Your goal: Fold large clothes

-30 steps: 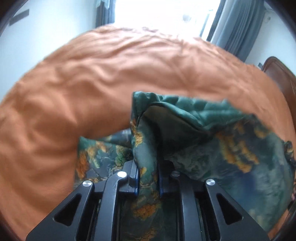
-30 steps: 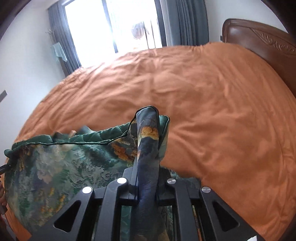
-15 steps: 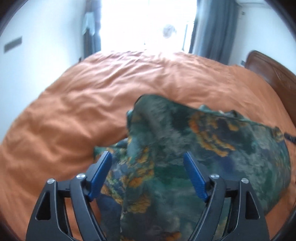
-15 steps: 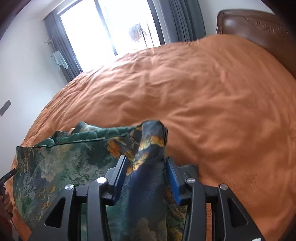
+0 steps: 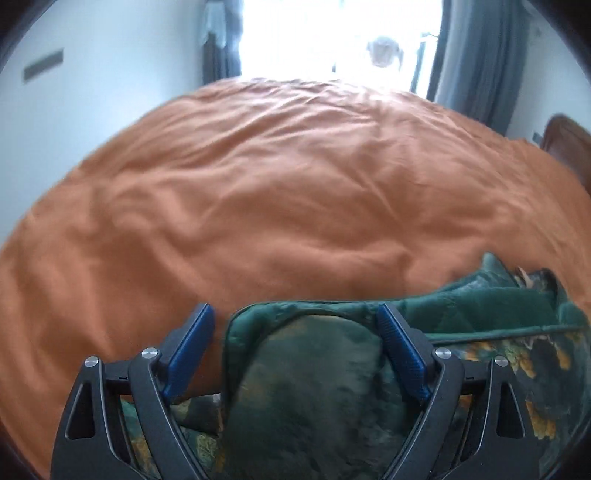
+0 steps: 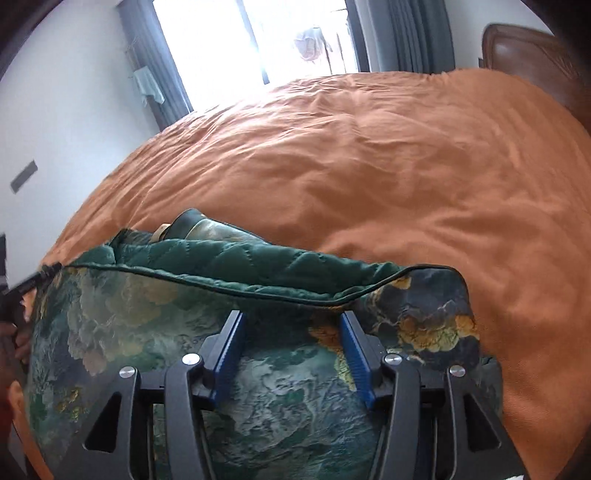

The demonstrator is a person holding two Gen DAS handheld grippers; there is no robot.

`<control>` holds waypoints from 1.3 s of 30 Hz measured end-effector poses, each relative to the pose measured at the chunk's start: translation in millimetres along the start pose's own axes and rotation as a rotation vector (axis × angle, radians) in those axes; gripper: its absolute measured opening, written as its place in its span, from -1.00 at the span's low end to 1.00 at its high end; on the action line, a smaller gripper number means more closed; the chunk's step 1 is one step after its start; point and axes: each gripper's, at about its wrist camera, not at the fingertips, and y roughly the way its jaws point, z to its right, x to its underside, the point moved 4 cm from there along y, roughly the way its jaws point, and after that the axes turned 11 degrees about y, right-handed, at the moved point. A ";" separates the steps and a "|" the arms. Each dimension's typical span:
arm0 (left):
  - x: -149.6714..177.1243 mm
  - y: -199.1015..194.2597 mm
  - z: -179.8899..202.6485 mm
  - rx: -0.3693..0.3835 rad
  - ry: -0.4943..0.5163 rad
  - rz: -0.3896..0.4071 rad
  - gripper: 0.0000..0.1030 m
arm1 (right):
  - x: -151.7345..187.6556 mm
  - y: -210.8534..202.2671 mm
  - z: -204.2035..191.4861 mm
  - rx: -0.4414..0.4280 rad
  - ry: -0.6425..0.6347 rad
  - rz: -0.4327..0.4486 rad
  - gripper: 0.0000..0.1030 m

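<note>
Left gripper (image 5: 295, 343): fingers (image 5: 192, 347) standing wide apart, having just been opening. A fold of the green patterned garment (image 5: 314, 387) is lying between them; the blue pads are not pressing on it, and a gap is showing on the 9 o'clock side. Nothing gripped.

Right gripper (image 6: 291, 347): fingers (image 6: 229, 350) standing about half open, also having just been opening. They are hovering over the garment (image 6: 147, 332) with cloth showing in the gap; pads are not clamping it.

The garment is lying on the bed, on the orange bedspread (image 6: 369, 166), at the near edge. In the right wrist view it is filling the 6 to 9 o'clock area, its quilted green lining (image 6: 240, 266) turned up along the far edge. In the left wrist view it is spreading from 6 toward 3 o'clock.

A bright window (image 6: 240, 44) with grey curtains (image 6: 417, 33) is showing at 12 o'clock, a brown headboard (image 6: 528, 48) at 2 o'clock.
</note>
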 end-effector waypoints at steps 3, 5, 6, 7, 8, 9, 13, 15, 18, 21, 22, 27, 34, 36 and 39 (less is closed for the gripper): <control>12.6 11.1 -14.3 0.098 -0.093 0.009 0.80 | 5.2 6.2 18.5 -0.112 0.080 0.023 0.03; 16.6 11.5 -12.9 0.108 -0.087 0.022 0.82 | 11.4 8.7 25.0 -0.161 0.103 0.049 0.03; 17.9 12.1 -12.4 0.112 -0.084 0.027 0.84 | 14.9 9.4 26.4 -0.174 0.107 0.061 0.03; 19.8 13.7 -12.7 0.124 -0.089 0.030 0.85 | 17.5 9.8 27.2 -0.184 0.107 0.070 0.03; 21.2 15.6 -14.3 0.140 -0.102 0.032 0.86 | 18.0 9.0 27.8 -0.193 0.109 0.076 0.03; 21.8 17.6 -15.8 0.155 -0.113 0.034 0.87 | 18.7 9.8 29.3 -0.212 0.119 0.079 0.03; 21.2 21.7 -17.3 0.171 -0.121 0.040 0.89 | 21.4 11.8 38.2 -0.279 0.160 0.089 -0.01; 21.1 24.0 -17.1 0.171 -0.122 0.040 0.90 | 22.2 12.2 41.2 -0.293 0.172 0.095 -0.04; 19.9 23.6 -16.5 0.162 -0.119 0.033 0.90 | 21.9 13.8 43.1 -0.298 0.174 0.097 -0.04; 18.0 24.2 -13.8 0.143 -0.109 0.002 0.91 | 21.3 14.2 43.1 -0.295 0.175 0.098 -0.04; 17.0 23.6 -12.8 0.135 -0.109 -0.013 0.91 | 21.0 14.5 42.9 -0.293 0.174 0.097 -0.04; -9.5 -29.7 4.2 0.072 -0.033 -0.053 0.78 | 13.6 13.0 39.3 -0.253 0.165 0.066 0.00; -18.0 -145.4 123.7 0.185 0.329 0.134 0.99 | -0.9 -61.9 5.6 -0.212 0.087 0.078 0.12; -7.7 -138.2 164.2 0.247 0.401 0.077 0.99 | 7.8 -92.0 -4.7 -0.245 0.062 0.105 0.21; 9.1 -103.3 200.5 0.207 0.461 0.001 0.98 | 43.7 -137.2 -17.8 -0.298 0.019 0.107 0.21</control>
